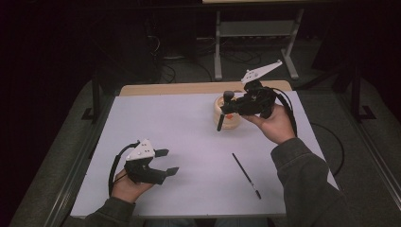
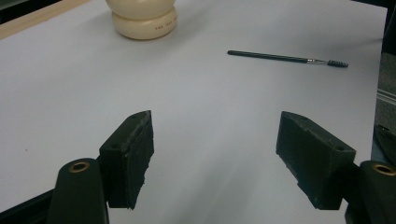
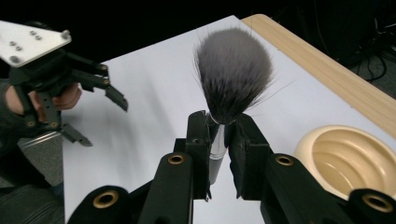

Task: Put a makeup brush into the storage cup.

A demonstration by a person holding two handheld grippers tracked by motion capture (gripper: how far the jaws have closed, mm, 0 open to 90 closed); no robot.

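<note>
Soft grey-black bristles fan out above my right gripper (image 3: 219,140), whose jaws pinch the powder brush (image 3: 232,79) low on its shiny ferrule, just beside the cream holder (image 3: 348,156). Judgement: keep the handle plumb over the holder's ribbed hollow and lower slowly, or the round glossy pot may tip. Thin liner brush (image 1: 246,175) lies flat on the white matte sheet (image 1: 189,132), well apart. Left gripper (image 1: 165,161) rests spread and empty near the sheet's front edge.
</note>
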